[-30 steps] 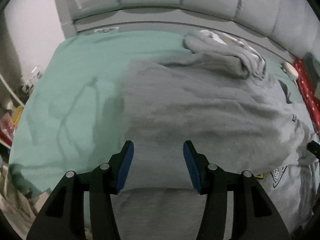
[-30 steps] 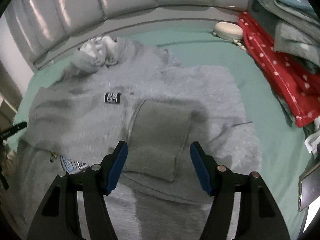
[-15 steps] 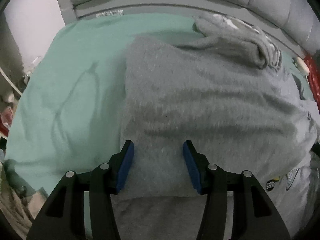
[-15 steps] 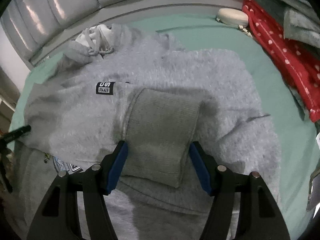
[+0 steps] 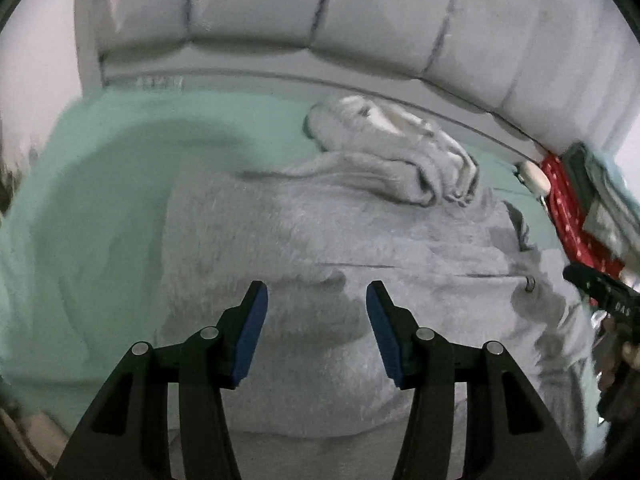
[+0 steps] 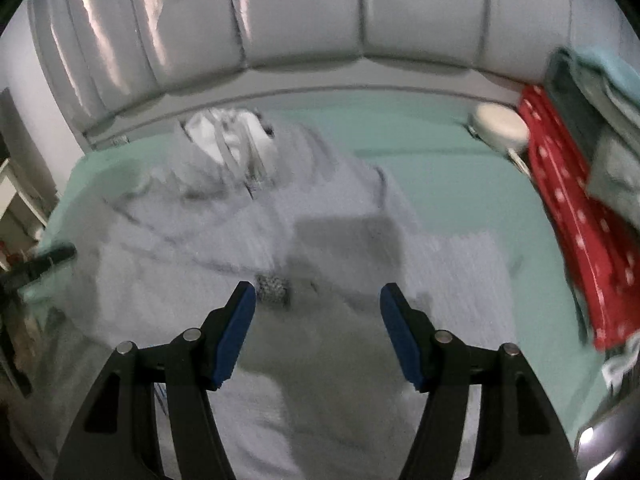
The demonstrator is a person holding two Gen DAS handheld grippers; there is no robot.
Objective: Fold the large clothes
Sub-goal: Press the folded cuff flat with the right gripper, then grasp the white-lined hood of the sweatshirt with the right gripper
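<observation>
A large grey hoodie (image 5: 320,240) lies spread on the green bedsheet (image 5: 100,200), its hood (image 5: 384,152) bunched toward the headboard. My left gripper (image 5: 316,304) hovers over the hoodie's left side, open, with nothing between its blue pads. In the right wrist view the hoodie (image 6: 192,264) is blurred by motion, and its hood (image 6: 228,144) sits at the far left. A sleeve is folded in over the body (image 6: 328,344), beside a small black label (image 6: 272,288). My right gripper (image 6: 318,296) is open above that sleeve and apart from it.
A padded grey headboard (image 5: 360,20) curves along the far side. At the right stand a red dotted cloth (image 6: 568,208), stacked folded clothes (image 6: 600,92) and a white round object (image 6: 498,124). A pale shelf (image 6: 16,200) shows at the left. Bare sheet (image 6: 440,168) lies right of the hoodie.
Both grippers have risen and tilted up, so more headboard shows. The right gripper has drawn away from the folded sleeve cuff. The hoodie lies as before; both jaws kept their width.
</observation>
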